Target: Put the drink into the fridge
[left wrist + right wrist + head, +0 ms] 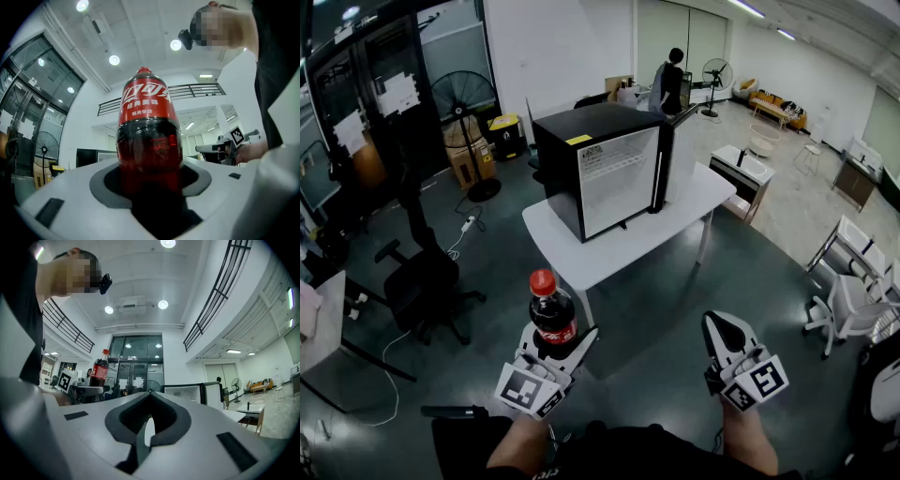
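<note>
While the fingers of the left gripper [555, 349] hold the bottle [551, 314] upright, well short of the fridge [581, 164] on the table [698, 202], the person should carry it vertical; the right gripper [722, 330] has its fingers together, empty

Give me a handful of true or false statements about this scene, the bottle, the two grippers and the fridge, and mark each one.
1. The left gripper holds a cola bottle with a red cap. True.
2. The right gripper holds a can. False: its jaws are together with nothing between them.
3. The fridge stands on the floor. False: it stands on the white table.
4. The fridge door is open. True.
5. The cola bottle is inside the fridge. False: it is upright in the left gripper, well short of the white table.
</note>
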{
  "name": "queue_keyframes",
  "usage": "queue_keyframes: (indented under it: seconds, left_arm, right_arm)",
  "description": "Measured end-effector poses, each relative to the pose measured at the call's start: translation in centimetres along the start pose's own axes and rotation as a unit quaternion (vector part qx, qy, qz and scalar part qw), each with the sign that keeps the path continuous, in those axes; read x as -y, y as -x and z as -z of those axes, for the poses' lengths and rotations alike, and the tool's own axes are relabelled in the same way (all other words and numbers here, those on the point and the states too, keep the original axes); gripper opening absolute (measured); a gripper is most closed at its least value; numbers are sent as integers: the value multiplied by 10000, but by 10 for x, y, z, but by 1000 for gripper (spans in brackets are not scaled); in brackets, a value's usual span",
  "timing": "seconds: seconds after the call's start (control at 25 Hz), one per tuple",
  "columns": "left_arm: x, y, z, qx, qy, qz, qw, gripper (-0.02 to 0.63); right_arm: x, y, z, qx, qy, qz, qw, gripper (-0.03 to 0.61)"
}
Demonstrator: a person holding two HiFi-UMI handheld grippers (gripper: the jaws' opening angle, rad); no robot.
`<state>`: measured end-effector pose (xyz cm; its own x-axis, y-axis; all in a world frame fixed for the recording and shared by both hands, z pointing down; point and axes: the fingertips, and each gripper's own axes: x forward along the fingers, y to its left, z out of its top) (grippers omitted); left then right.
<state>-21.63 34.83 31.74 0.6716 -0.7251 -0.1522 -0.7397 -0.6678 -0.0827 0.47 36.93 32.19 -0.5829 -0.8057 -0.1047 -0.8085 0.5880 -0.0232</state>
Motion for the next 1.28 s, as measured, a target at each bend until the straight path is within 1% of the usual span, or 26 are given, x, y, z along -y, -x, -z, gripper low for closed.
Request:
queue_keyframes:
  seconds: [0.2, 0.4, 0.64, 0.76, 0.88, 1.12, 1.28]
  left_arm:
    - [-4, 1, -3, -19, 7, 91, 10000, 272]
    - [-9, 3, 6, -119, 20, 204, 9997, 272]
    - [-16, 5, 4, -167, 23, 374, 9992, 272]
    - [-23, 7, 4, -164, -27, 430, 9989, 272]
    - [-32, 14, 6, -169, -94, 484, 9986, 272]
    - [-49, 29, 17, -276, -46, 489, 9984, 272]
    - [-64, 32, 25, -326, -44, 460, 9984, 272]
  right_arm:
    - [-7, -1, -1, -6, 2, 63, 10000, 12]
    - [-16, -6, 5, -19, 13, 96, 10000, 12]
    - [-41, -24, 3, -81, 85, -17, 9999, 12]
    - [-55, -37, 5, -70, 45, -84, 9999, 14]
    - [-69, -47, 12, -18, -29, -47, 10000, 14]
    - [-89, -59, 30, -98, -227, 5, 9997, 15]
    - [-91, -74, 37, -128, -292, -45, 9995, 15]
